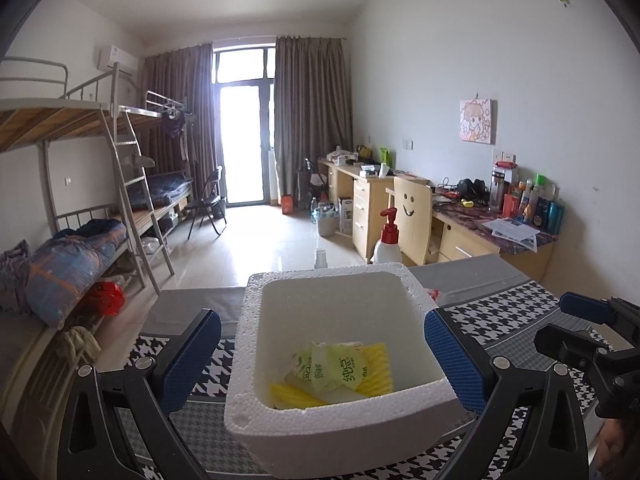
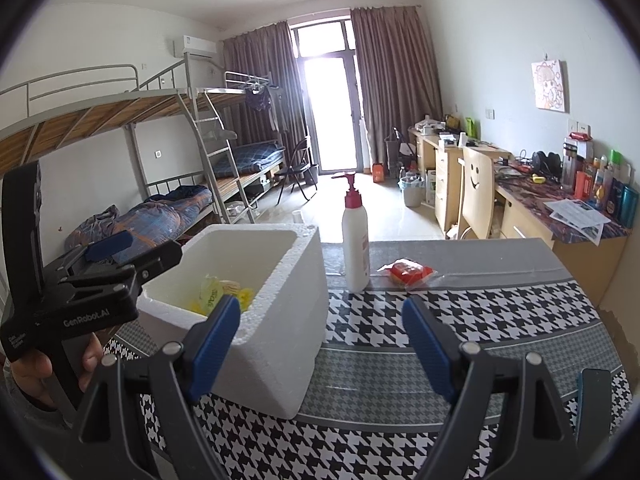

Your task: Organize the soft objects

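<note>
A white foam box (image 1: 340, 420) stands on the houndstooth tablecloth (image 2: 380, 360); it also shows in the right wrist view (image 2: 280, 320). Inside lie green tissue packets (image 1: 332, 368) and yellow sponges (image 1: 376, 368), seen too in the right wrist view (image 2: 218, 292). My left gripper (image 1: 324, 360) is open, its fingers wide on either side of the box above it. My right gripper (image 2: 320, 348) is open and empty, right of the box above the cloth. A red packet (image 2: 408, 272) lies on the table's far side.
A white pump bottle with a red cap (image 2: 355, 240) stands beside the box, near the red packet. Beyond the table are bunk beds (image 2: 180, 160), a smiley chair (image 2: 476, 192) and cluttered desks (image 2: 560, 208).
</note>
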Demonstrator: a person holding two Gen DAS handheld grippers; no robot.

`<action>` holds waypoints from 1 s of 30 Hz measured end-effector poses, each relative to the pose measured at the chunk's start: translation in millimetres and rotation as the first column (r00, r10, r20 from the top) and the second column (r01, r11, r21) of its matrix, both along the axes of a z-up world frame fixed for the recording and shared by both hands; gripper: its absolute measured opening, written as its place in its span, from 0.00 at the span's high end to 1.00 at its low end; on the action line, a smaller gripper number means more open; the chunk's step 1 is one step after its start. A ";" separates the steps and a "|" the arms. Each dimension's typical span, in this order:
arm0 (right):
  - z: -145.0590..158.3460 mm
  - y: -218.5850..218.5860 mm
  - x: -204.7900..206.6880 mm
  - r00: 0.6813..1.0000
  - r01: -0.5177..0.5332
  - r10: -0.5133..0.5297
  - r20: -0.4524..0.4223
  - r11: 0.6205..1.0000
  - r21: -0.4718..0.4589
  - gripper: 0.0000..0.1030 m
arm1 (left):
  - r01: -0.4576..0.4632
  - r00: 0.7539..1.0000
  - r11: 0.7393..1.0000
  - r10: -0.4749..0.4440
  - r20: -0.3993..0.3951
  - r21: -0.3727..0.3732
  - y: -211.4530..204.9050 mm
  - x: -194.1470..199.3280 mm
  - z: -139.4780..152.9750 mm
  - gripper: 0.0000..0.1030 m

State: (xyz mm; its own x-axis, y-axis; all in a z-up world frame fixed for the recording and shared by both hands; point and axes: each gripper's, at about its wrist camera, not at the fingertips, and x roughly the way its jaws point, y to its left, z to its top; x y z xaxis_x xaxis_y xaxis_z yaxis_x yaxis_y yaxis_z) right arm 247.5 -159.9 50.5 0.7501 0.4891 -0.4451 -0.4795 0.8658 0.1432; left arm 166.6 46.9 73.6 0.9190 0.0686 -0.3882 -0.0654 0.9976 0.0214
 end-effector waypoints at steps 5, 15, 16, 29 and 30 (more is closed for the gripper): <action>2.2 1.0 -7.7 1.000 -0.003 0.003 0.013 1.000 -0.002 0.16 | 0.002 1.000 1.000 -0.002 0.012 0.000 2.1 -11.4 1.2 0.01; 4.3 2.2 -29.1 0.999 -0.012 0.012 0.041 1.000 -0.003 0.16 | 0.004 0.999 1.000 -0.004 0.034 -0.009 5.1 -38.7 3.7 0.01; 4.8 1.7 -31.0 0.999 -0.013 0.013 0.043 1.000 -0.001 0.16 | 0.006 0.999 1.000 -0.006 0.036 -0.011 5.2 -39.4 4.0 0.01; 7.6 -1.0 -60.9 0.995 -0.019 0.018 0.094 1.000 0.009 0.03 | 0.001 0.997 1.000 0.000 0.079 -0.013 -1.0 -75.0 4.5 0.01; 8.3 -1.0 -64.1 0.995 -0.022 0.021 0.101 1.000 0.009 0.03 | 0.001 0.997 1.000 0.000 0.082 -0.011 -0.9 -78.4 4.2 0.01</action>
